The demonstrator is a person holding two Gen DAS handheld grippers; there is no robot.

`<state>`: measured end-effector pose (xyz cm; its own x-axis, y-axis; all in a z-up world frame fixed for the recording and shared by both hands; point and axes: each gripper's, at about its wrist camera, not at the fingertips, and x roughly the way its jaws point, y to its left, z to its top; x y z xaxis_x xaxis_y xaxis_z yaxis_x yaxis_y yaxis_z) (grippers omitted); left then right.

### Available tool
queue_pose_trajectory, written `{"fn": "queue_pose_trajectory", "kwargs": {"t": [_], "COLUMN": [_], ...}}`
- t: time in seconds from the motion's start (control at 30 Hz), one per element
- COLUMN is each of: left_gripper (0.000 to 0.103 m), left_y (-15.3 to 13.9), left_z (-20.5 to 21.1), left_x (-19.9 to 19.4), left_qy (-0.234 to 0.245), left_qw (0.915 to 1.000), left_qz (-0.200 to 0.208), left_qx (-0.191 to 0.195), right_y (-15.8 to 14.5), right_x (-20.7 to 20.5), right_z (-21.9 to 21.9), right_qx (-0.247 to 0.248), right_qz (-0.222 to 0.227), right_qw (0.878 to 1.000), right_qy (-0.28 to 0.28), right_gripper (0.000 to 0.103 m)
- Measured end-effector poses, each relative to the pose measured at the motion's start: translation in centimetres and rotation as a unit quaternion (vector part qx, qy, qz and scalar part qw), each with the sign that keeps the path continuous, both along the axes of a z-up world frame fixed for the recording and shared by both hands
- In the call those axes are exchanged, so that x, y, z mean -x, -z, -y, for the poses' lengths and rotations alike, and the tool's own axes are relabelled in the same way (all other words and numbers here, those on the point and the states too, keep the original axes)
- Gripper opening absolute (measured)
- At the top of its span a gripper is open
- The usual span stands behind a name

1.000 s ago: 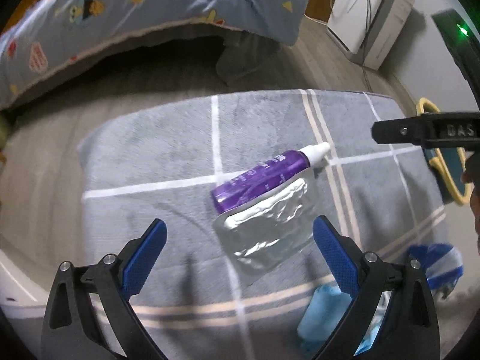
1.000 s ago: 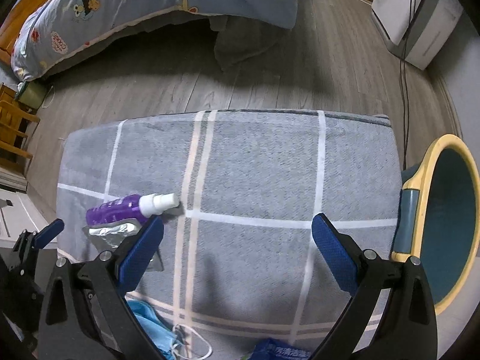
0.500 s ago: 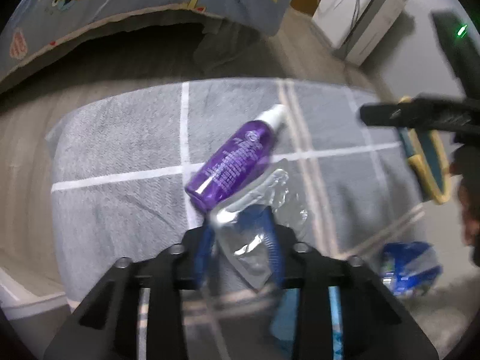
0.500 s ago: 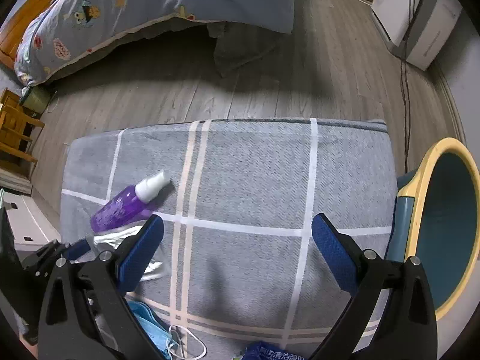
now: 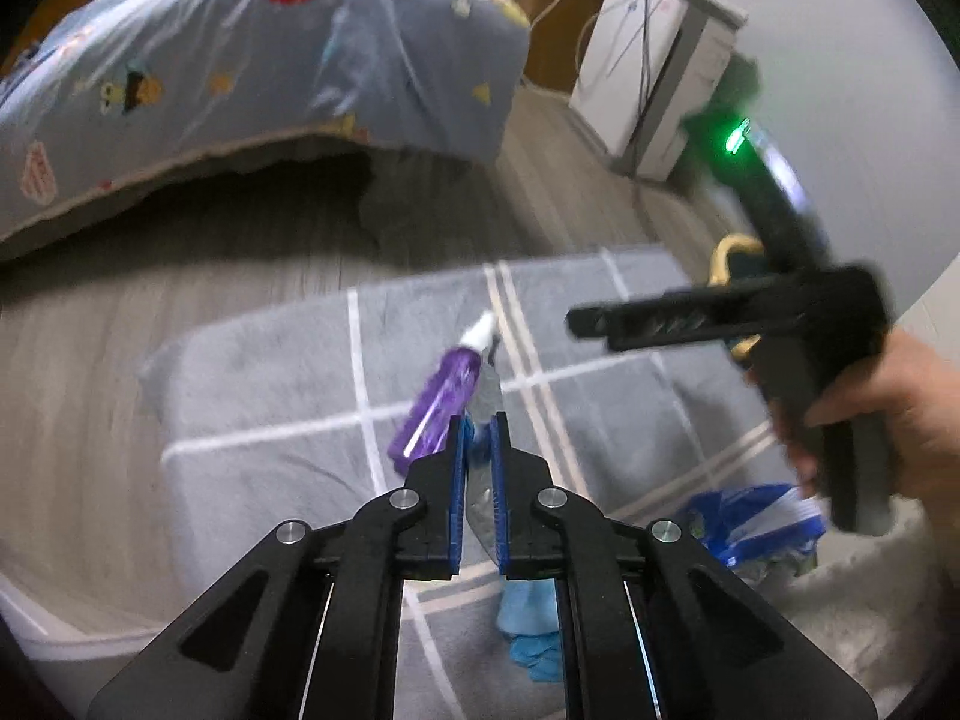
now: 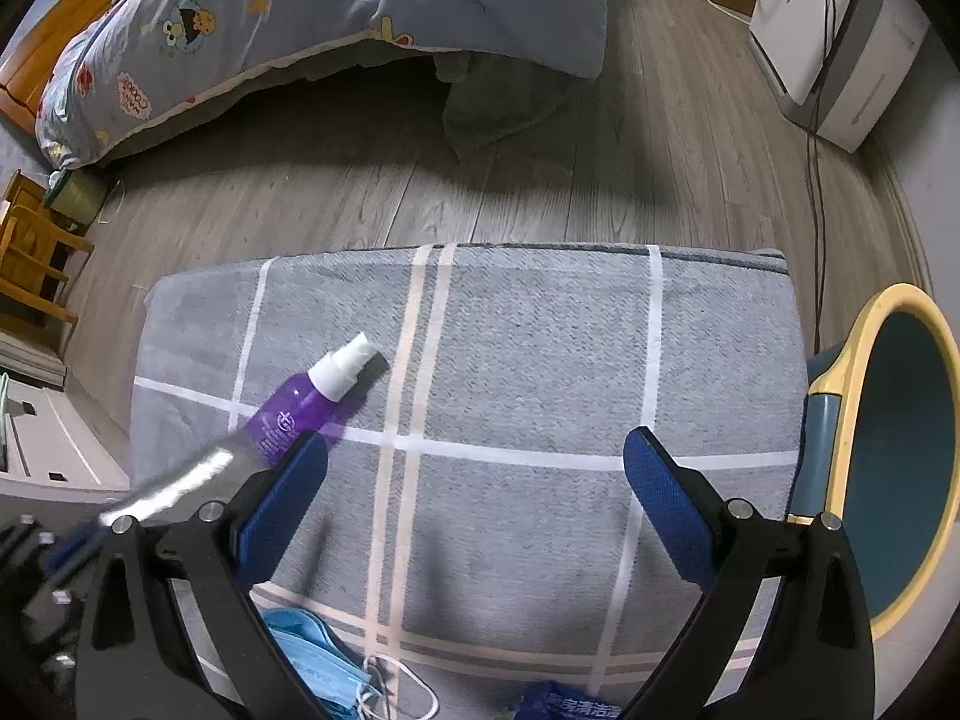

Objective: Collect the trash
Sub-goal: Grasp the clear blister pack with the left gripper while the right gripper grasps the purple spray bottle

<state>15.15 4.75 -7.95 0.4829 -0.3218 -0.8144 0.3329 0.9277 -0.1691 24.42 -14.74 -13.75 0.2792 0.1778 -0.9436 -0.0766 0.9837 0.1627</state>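
Observation:
My left gripper [image 5: 478,426] has its blue jaws closing tight on a silver foil pouch [image 5: 487,396], which hangs above the grey checked rug [image 5: 270,396]. In the right wrist view the pouch [image 6: 186,477] shows at the lower left, lifted off the rug. A purple spray bottle [image 5: 441,402] with a white cap lies on the rug just beyond the pouch [image 6: 300,408]. My right gripper [image 6: 474,456] hovers over the rug with its jaws wide open and nothing between them. A hand [image 5: 888,414] holds it at the right.
A blue face mask [image 6: 312,654] and a blue wrapper [image 5: 750,516] lie at the rug's near edge. A bin with a yellow rim [image 6: 852,396] stands to the right. A bed with a patterned quilt [image 6: 300,12] and a white appliance [image 6: 840,30] sit beyond.
The left jaws went from wide open to clamped on the silver pouch, then rose with it off the rug. The purple bottle swung round. The right gripper stayed put.

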Motion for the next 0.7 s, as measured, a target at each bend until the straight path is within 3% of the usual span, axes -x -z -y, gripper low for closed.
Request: {"fn": "queue_pose_trajectory", "kwargs": {"t": [0.17,0.27,0.6,0.7], "left_gripper": [0.008,0.008,0.009,0.009], "left_y": [-2.3,-1.6,0.9,1.2], "left_z": [-2.0,-3.4,-6.5,-6.9], "left_x": [-0.2,-1.3,-3.3,-3.4], "left_qy": [-0.046,-0.079,-0.107,-0.108], "left_qw": [0.997,0.9947,0.991,0.991], "left_qz": [0.049,0.047,0.034,0.028], "left_qx": [-0.038,-0.046,-0.074,-0.074], "right_y": [0.4,1.0,3.3,4.3], "right_x": [0.1,0.1,-0.8,-1.0], "right_z": [-1.0,-2.0,-7.1,-8.6], "right_qx": [-0.009,-0.025,-0.026,-0.029], "right_qz": [-0.003,-0.012,-0.027,-0.035], "right_qw": [1.0,0.999,0.999,0.999], "right_qy": [0.015,0.024,0.01,-0.002], "right_gripper": [0.097,0.097,0.096,0.088]}}
